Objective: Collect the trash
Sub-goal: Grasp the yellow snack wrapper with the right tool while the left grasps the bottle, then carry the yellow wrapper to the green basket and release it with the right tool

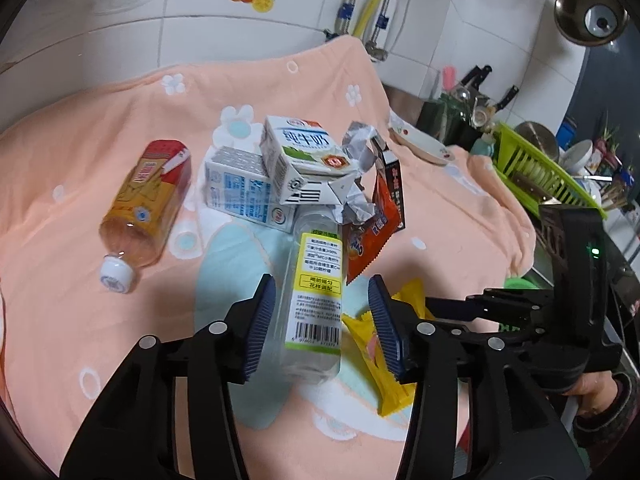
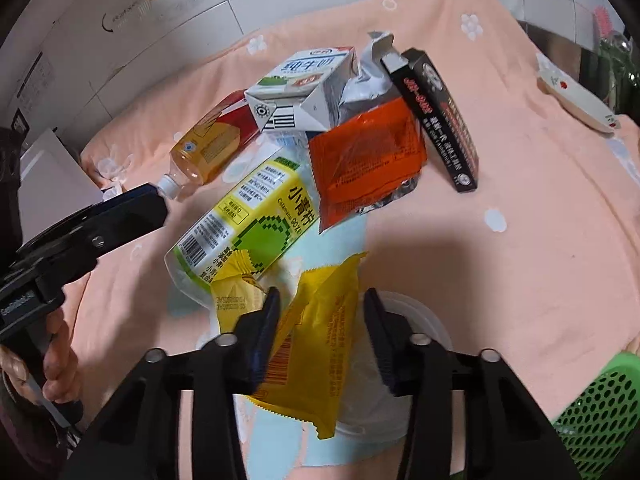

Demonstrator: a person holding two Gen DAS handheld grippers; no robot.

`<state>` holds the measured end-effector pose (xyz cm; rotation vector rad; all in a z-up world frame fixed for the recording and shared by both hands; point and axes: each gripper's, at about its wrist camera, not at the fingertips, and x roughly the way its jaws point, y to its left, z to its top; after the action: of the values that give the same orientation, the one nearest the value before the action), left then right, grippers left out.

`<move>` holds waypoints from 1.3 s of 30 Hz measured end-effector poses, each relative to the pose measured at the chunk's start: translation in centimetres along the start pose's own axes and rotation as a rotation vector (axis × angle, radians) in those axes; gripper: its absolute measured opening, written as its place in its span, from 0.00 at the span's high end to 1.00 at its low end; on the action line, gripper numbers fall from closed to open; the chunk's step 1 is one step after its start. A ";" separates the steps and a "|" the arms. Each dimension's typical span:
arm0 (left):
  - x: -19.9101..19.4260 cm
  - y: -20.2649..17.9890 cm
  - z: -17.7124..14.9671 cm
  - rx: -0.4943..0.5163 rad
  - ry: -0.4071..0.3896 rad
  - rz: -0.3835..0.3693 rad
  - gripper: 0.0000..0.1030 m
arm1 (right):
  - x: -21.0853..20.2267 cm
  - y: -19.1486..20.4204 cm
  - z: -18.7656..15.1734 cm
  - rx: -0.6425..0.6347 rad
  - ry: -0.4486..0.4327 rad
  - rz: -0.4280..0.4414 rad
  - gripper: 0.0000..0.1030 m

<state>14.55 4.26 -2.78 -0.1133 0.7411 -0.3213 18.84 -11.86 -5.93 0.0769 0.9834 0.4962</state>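
Left tool (image 1: 322,328) open astride clear bottle (image 1: 316,300), right tool (image 2: 320,332) around yellow wrapper (image 2: 316,344)

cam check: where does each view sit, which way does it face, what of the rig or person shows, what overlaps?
Left wrist: on the left gripper, angled down at the clear bottle between its fingers; right gripper and hand at right.
Right wrist: on the right gripper, angled down at the yellow wrapper; left gripper and hand at left.
Shared: bottle, wrapper, milk carton, peach cloth.
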 end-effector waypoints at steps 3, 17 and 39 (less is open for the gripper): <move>1.2 -0.2 0.3 0.015 0.028 0.012 0.51 | -0.4 -0.2 -0.3 0.008 -0.014 0.010 0.76; 6.8 -1.4 1.8 0.101 0.132 0.080 0.40 | -7.8 -0.5 -2.8 -0.001 -0.137 0.025 0.78; 9.1 -0.6 1.7 0.078 0.179 0.116 0.57 | -16.6 -10.8 -11.8 0.193 -0.170 -0.226 0.78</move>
<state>21.84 0.68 -7.22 0.0321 0.9071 -0.2514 5.74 -30.56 -2.65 0.1765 0.8582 0.1834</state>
